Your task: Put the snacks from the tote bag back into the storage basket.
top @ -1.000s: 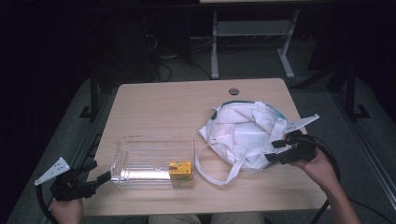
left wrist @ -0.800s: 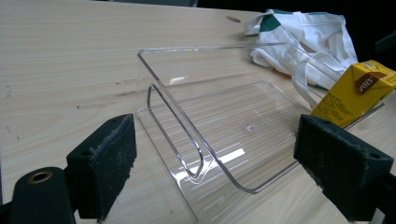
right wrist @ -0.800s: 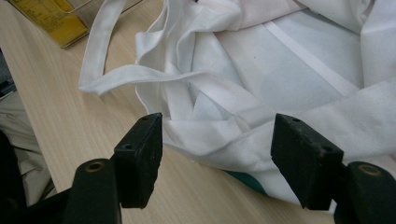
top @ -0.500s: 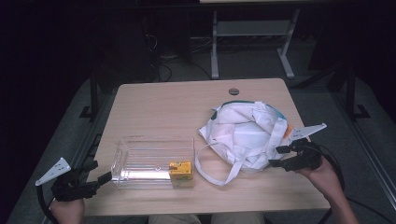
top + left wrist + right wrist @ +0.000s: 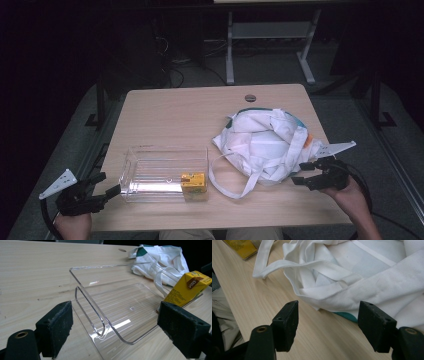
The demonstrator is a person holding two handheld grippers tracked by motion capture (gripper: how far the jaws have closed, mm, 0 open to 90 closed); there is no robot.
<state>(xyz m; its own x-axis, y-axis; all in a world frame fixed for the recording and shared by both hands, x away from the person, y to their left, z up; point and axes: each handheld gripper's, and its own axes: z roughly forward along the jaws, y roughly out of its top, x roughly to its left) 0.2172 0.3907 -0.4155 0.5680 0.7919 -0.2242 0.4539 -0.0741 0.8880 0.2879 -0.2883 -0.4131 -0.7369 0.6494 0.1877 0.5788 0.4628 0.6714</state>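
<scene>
Wood-grain table [image 5: 175, 115] stands in a dark room, with grey floor and a metal frame behind it. On its right half lies a crumpled white cloth bag [image 5: 265, 145] with teal trim and a long strap looping toward a clear plastic tray [image 5: 165, 172] that holds a yellow juice carton [image 5: 194, 184]. Right gripper [image 5: 305, 172] sits just beside the bag's near edge, jaws apart with nothing between them, while the left gripper [image 5: 107, 185] waits wide open at the tray's end.

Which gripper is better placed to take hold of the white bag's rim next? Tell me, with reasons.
Right. The right gripper stands open just short of the white bag, jaws facing its rim. The left gripper sits across the table by the clear tray.
</scene>
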